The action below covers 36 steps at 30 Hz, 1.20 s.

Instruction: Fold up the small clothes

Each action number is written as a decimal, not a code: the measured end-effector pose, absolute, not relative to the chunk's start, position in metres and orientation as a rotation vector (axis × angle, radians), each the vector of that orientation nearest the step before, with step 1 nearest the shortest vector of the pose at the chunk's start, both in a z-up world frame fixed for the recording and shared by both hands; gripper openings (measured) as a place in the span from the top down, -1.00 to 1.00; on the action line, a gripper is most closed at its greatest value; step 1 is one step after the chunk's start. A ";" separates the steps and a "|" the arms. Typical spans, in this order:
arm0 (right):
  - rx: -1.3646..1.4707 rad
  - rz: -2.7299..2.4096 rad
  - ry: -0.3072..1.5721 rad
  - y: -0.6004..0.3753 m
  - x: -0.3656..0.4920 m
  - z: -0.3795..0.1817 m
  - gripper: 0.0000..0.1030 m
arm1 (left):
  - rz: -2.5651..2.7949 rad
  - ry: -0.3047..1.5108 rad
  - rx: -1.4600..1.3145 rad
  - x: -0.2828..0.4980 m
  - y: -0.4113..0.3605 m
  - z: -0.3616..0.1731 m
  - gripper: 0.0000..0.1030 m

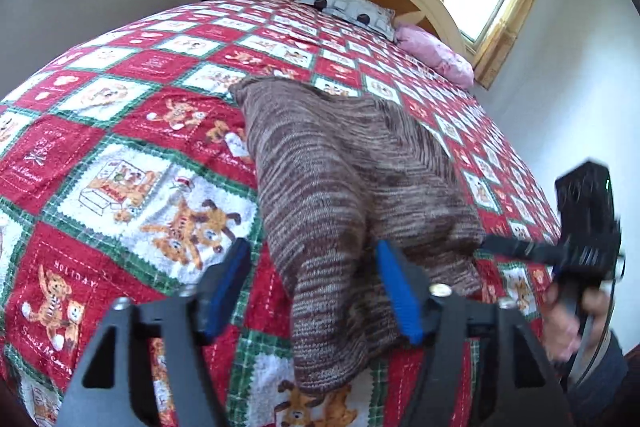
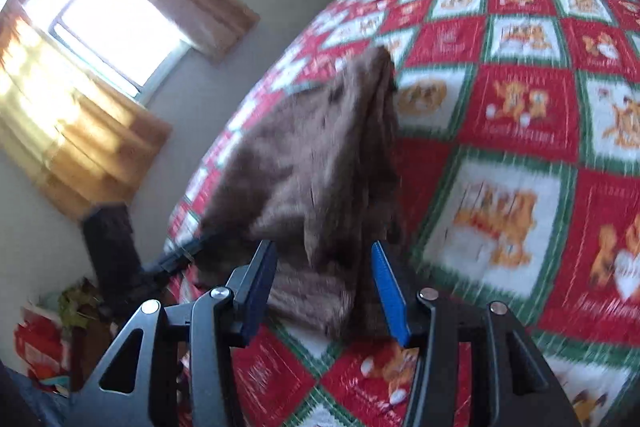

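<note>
Knitwear first: the brown striped garment (image 1: 340, 167) lies bunched on the red checked quilt (image 1: 120, 147), stretching straight ahead of your left gripper (image 1: 312, 247), with its near end running in between the two blue pads. Those jaws stand wide apart. The cloth sits closer to the right-hand pad than the left, and nothing is clamped.

Your right gripper (image 2: 322, 247) is set up the same way. Its jaws are spread, and a rumpled hump of the garment rises just ahead of them, with a thick fold reaching back into the gap. The right wrist view is smeared, so whether either pad touches the knit cannot be told.

This placement makes sense if you mean to take the near edge at two points and carry it over. Each tool straddles its own portion of the fabric, one to either side of the other, so closing would give you two holds on the same hem.

The garment looks far from folded, lumpy and layered unevenly. Thick knit may slip or drag extra layers along, so check what lies between the pads before you squeeze.
</note>
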State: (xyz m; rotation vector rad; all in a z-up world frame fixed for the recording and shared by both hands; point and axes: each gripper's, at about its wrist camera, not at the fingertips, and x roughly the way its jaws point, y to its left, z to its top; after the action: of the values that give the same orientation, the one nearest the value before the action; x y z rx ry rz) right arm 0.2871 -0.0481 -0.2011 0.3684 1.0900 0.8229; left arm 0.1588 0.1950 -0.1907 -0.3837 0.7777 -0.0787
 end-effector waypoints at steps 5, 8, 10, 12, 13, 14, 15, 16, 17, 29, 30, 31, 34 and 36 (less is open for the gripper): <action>0.388 0.790 1.100 -0.048 0.284 -0.208 0.91 | -0.007 0.863 -0.308 0.172 0.186 -0.203 -0.37; 0.343 0.739 1.077 -0.060 0.280 -0.190 0.92 | 0.013 0.884 -0.265 0.167 0.178 -0.208 -0.50; 0.302 0.699 1.086 -0.063 0.280 -0.189 0.92 | 0.015 0.889 -0.227 0.166 0.168 -0.208 -0.56; 0.255 0.641 1.123 -0.062 0.286 -0.203 0.92 | 0.028 0.901 -0.200 0.166 0.162 -0.208 -0.57; 0.256 0.629 1.137 -0.059 0.286 -0.208 0.92 | 0.029 0.904 -0.194 0.166 0.160 -0.206 -0.57; 0.269 0.626 1.154 -0.063 0.286 -0.216 0.92 | 0.021 0.900 -0.193 0.165 0.160 -0.202 -0.56; 0.282 0.642 1.155 -0.064 0.285 -0.219 0.92 | 0.021 0.887 -0.188 0.163 0.159 -0.197 -0.56; 0.285 0.649 1.145 -0.065 0.283 -0.219 0.92 | 0.036 0.866 -0.174 0.162 0.160 -0.191 -0.56; 0.292 0.647 1.132 -0.067 0.281 -0.217 0.89 | 0.048 0.839 -0.160 0.160 0.162 -0.185 -0.57; 0.100 0.689 1.087 -0.044 0.225 -0.205 0.30 | 0.124 0.806 -0.198 0.181 0.187 -0.189 -0.63; 0.054 0.668 1.069 -0.041 0.221 -0.204 0.50 | 0.123 0.809 -0.199 0.181 0.186 -0.190 -0.63; 0.023 0.659 1.057 -0.039 0.217 -0.201 0.84 | 0.121 0.810 -0.200 0.183 0.184 -0.191 -0.63; 0.024 0.663 1.027 -0.049 0.216 -0.189 0.87 | 0.112 0.814 -0.205 0.182 0.185 -0.190 -0.63; -0.013 0.633 1.009 -0.055 0.218 -0.179 0.88 | 0.102 0.814 -0.216 0.181 0.185 -0.189 -0.63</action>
State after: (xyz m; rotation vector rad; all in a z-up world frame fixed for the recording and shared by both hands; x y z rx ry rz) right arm 0.2183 -0.0554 -0.1788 -0.0128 1.0087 0.6330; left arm 0.1807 0.1848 -0.1891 -0.2156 0.8142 0.1017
